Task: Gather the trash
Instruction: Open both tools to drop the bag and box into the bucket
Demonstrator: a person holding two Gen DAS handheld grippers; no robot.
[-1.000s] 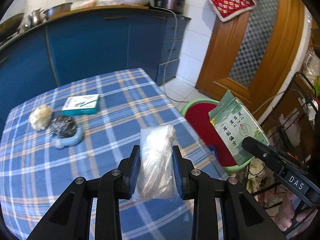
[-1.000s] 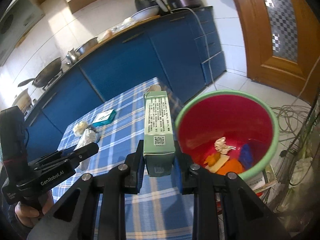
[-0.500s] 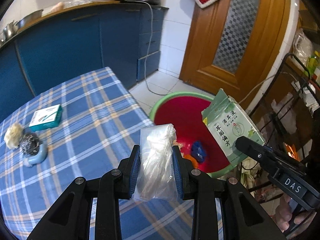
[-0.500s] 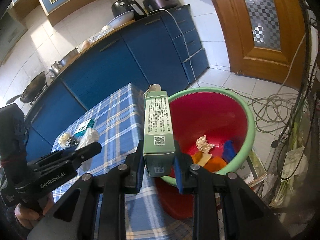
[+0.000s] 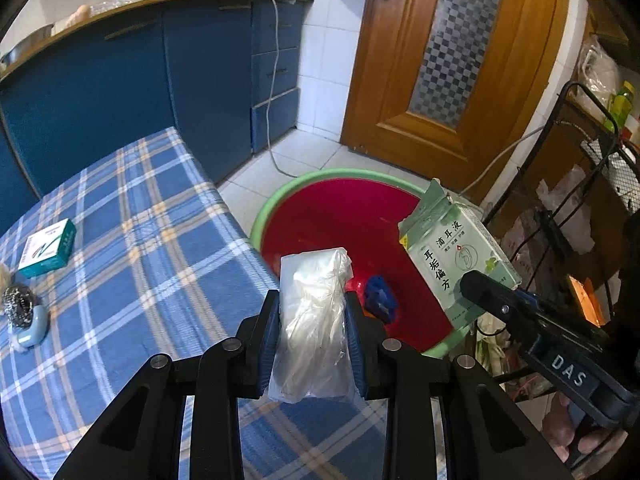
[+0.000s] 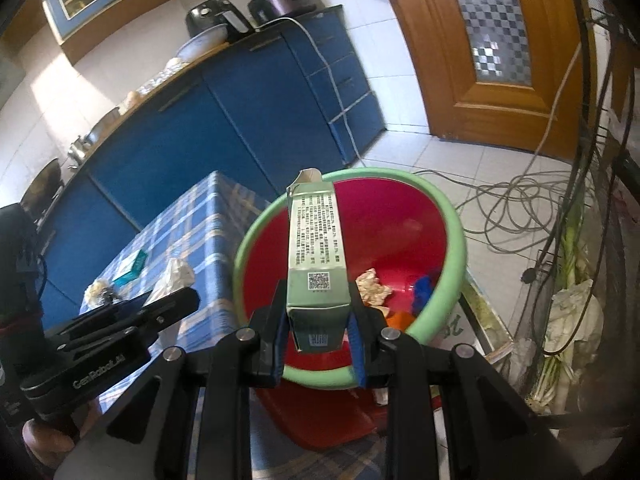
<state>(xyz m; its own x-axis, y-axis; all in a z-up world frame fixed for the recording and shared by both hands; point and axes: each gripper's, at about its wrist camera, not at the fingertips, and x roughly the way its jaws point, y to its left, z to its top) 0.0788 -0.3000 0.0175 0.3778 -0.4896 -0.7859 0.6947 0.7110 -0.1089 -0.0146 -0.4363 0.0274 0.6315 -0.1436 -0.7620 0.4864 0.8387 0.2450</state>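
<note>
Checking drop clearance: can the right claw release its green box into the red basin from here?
Probably yes. The right claw holds the green box over the red basin, nothing between; the left claw sits off to the side.

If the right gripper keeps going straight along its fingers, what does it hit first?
Most likely the inside of the red basin: the right gripper, shut on the green carton, points down into it over the near green rim. Depth is unclear, so the rim might come first.
</note>
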